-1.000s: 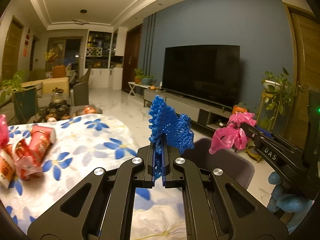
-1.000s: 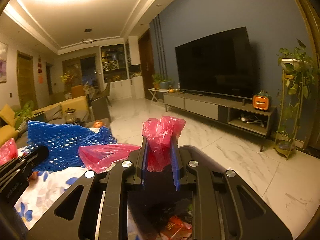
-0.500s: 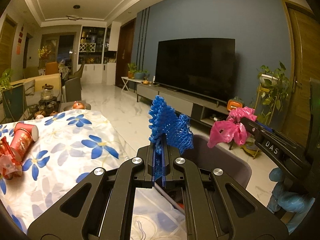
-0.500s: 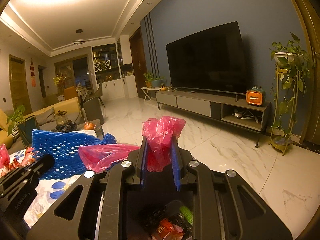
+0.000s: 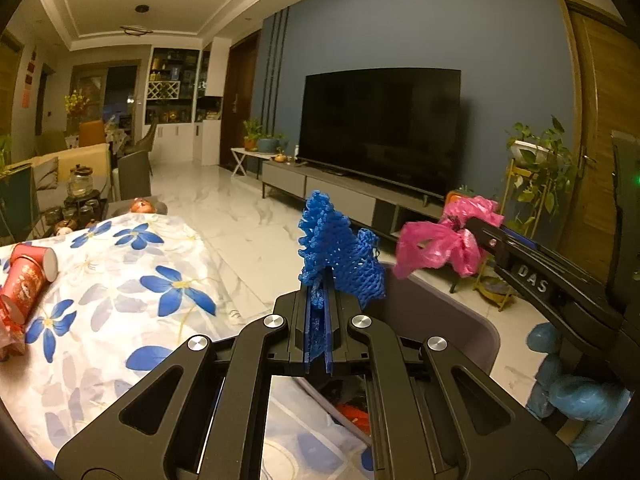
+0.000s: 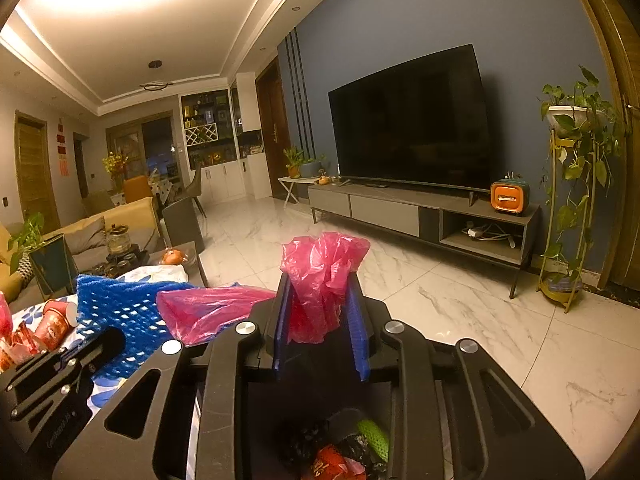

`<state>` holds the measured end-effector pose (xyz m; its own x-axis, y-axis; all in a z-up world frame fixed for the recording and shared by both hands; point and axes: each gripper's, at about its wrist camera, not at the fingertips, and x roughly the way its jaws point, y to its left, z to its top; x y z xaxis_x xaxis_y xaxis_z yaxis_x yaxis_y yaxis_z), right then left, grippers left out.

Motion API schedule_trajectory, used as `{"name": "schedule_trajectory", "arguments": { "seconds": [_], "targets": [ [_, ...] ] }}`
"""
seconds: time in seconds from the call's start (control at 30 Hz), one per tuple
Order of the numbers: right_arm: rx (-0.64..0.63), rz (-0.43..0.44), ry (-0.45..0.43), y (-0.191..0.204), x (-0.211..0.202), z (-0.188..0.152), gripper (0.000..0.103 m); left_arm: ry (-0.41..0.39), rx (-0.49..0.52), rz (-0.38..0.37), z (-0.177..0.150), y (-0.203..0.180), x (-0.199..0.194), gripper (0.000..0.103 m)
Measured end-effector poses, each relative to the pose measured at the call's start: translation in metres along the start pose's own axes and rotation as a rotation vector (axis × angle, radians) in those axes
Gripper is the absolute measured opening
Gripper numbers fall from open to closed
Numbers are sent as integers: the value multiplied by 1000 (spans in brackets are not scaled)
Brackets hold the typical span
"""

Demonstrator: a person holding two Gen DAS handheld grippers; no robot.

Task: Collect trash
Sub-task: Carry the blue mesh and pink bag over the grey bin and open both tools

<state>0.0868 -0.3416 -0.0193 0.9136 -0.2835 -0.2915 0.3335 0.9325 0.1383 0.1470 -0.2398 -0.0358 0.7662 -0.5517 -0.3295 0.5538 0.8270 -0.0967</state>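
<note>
My left gripper [image 5: 319, 300] is shut on a blue foam net [image 5: 340, 256], whose top sticks up above the jaws. My right gripper [image 6: 320, 300] is shut on a crumpled pink plastic bag [image 6: 320, 280]; a loose flap of it trails left. In the left wrist view the right gripper [image 5: 472, 228] reaches in from the right with the pink bag [image 5: 440, 244]. A grey trash bin [image 5: 452, 324] stands below both grippers beside the table; trash [image 6: 340, 452] lies inside it. The blue net [image 6: 116, 312] and the left gripper's body [image 6: 48, 380] show at the left of the right wrist view.
A table with a blue-flower cloth [image 5: 120, 292] lies at left, with a red paper cup [image 5: 28, 280] and red wrappers [image 6: 24, 340] on it. A TV [image 6: 412, 128] on a low cabinet [image 6: 420, 216] lines the blue wall, with a plant stand [image 6: 572, 200] at right. A gloved hand [image 5: 572, 388] holds the right gripper.
Both grippers have moved right, off the table and over the bin, keeping hold of the net and the bag. More of the bin's inside now shows below the right gripper.
</note>
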Motion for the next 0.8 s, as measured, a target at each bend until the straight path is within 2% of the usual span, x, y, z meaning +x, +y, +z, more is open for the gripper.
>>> {"name": "schedule_trajectory", "arguments": {
  "seconds": [0.1, 0.23, 0.27, 0.3, 0.37, 0.47, 0.6, 0.73, 0.8],
  "targets": [
    [9, -13, -11, -1, 1, 1, 48, 7, 14, -21, 0, -3, 4, 4],
    [14, -27, -12, -3, 2, 2, 48, 35, 30, -27, -5, -5, 11, 10],
    [15, -28, -12, -4, 2, 2, 49, 44, 29, -30, -6, -5, 12, 16],
    [15, -29, -12, -5, 1, 1, 49, 51, 24, -34, -6, -4, 14, 27],
    [16, -31, -13, -6, 1, 2, 51, 48, 7, -38, -7, -3, 15, 43],
    [16, -33, -16, -7, -1, 2, 54, 43, -2, -24, -7, 1, 15, 52],
    [11, -32, -26, -5, -4, 1, 58, 28, -28, 7, -7, 9, 10, 71],
    [4, -25, -30, -2, -7, 0, 64, 12, -42, 45, -6, 15, 2, 81],
    [-1, -19, -32, 0, -9, -2, 70, 4, -50, 66, -6, 19, -3, 85]
  ]
}}
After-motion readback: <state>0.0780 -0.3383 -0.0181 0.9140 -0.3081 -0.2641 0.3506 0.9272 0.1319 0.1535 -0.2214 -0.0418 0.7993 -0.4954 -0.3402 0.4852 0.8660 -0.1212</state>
